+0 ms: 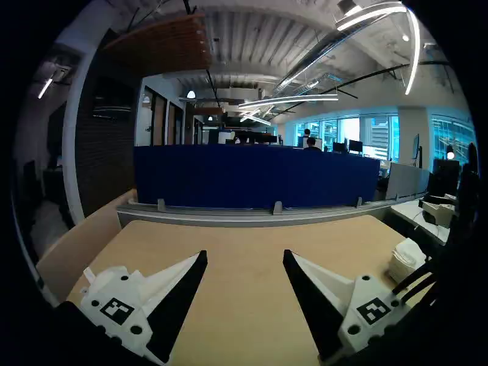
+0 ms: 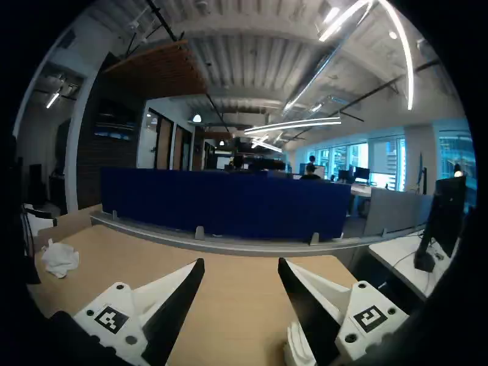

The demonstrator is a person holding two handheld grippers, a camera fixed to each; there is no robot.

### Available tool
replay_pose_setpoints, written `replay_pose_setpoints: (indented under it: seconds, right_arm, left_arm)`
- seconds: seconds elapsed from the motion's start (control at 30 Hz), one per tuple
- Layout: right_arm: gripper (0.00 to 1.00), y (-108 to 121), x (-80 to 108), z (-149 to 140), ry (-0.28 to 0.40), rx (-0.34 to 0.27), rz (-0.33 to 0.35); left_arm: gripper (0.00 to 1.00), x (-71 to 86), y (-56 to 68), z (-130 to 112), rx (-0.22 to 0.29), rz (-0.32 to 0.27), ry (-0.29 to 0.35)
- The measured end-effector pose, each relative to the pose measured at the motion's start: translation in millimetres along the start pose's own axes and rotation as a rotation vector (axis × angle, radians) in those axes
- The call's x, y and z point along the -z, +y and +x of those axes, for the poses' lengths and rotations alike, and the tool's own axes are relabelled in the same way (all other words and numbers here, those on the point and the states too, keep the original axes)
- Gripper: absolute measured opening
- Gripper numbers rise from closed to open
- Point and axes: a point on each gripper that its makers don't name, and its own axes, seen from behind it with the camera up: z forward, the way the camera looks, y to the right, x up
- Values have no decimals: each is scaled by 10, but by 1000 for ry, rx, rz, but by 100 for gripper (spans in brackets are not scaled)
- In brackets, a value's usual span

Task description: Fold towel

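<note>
My left gripper (image 1: 244, 253) hovers open over a light wooden table (image 1: 244, 244), nothing between its fingers. A stack of folded white towels (image 1: 407, 256) sits near the table's right edge in the left gripper view. My right gripper (image 2: 241, 261) is open too, above the same kind of tabletop (image 2: 238, 293). A crumpled white towel (image 2: 60, 258) lies on the table far to the left in the right gripper view. The corner of a folded white cloth (image 2: 297, 348) peeks out beside the right finger at the bottom.
A blue partition (image 1: 256, 177) on a grey rail closes off the table's far edge. A neighbouring desk holds a dark monitor (image 2: 444, 213). Black equipment (image 1: 454, 183) stands at the right in the left gripper view. People sit at desks far behind.
</note>
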Motion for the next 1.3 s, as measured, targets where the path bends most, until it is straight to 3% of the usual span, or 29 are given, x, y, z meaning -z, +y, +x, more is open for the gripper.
replay_pose_setpoints:
  seconds: [0.4, 0.7, 0.9, 1.3]
  right_arm:
    - [96, -97, -57, 35, 5, 5, -22]
    - [96, -185, -112, -48, 2, 11, -37]
    - [96, -233, -107, -117, 8, 18, -49]
    - [96, -361, -93, -283, 20, 2, -57]
  left_arm:
    - [92, -43, -262, 71, -15, 52, 60]
    - [92, -139, -416, 49, 20, 61, 117]
    - [92, -205, -531, -91, 16, 71, 151]
    - [92, -306, -647, -535, -29, 77, 191]
